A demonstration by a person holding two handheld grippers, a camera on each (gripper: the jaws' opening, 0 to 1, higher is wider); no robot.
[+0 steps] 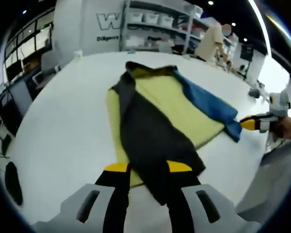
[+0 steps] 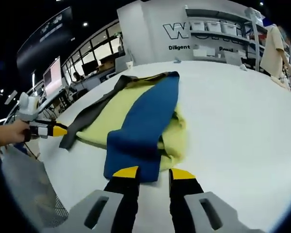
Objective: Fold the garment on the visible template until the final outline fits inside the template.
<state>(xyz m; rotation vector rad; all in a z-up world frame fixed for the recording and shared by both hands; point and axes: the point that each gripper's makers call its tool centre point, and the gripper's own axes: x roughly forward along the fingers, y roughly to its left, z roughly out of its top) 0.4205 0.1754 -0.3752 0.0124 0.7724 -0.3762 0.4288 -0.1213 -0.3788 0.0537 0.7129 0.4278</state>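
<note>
White table [image 1: 63, 121]: the garment [image 1: 169, 107], yellow in the body, lies flat near the middle, with a dark sleeve [image 1: 150, 141] folded across it on one side and a blue sleeve [image 2: 145, 121] on the other. No separate template outline that I can make out. Left gripper [image 1: 148, 167] sits at the dark sleeve's end, jaws apart astride the cloth, not pinching as far as I can tell. Right gripper [image 2: 153, 172] sits at the blue sleeve's end, jaws likewise parted. Both are probably placed there to take the sleeve tips for the next fold inward.
</note>
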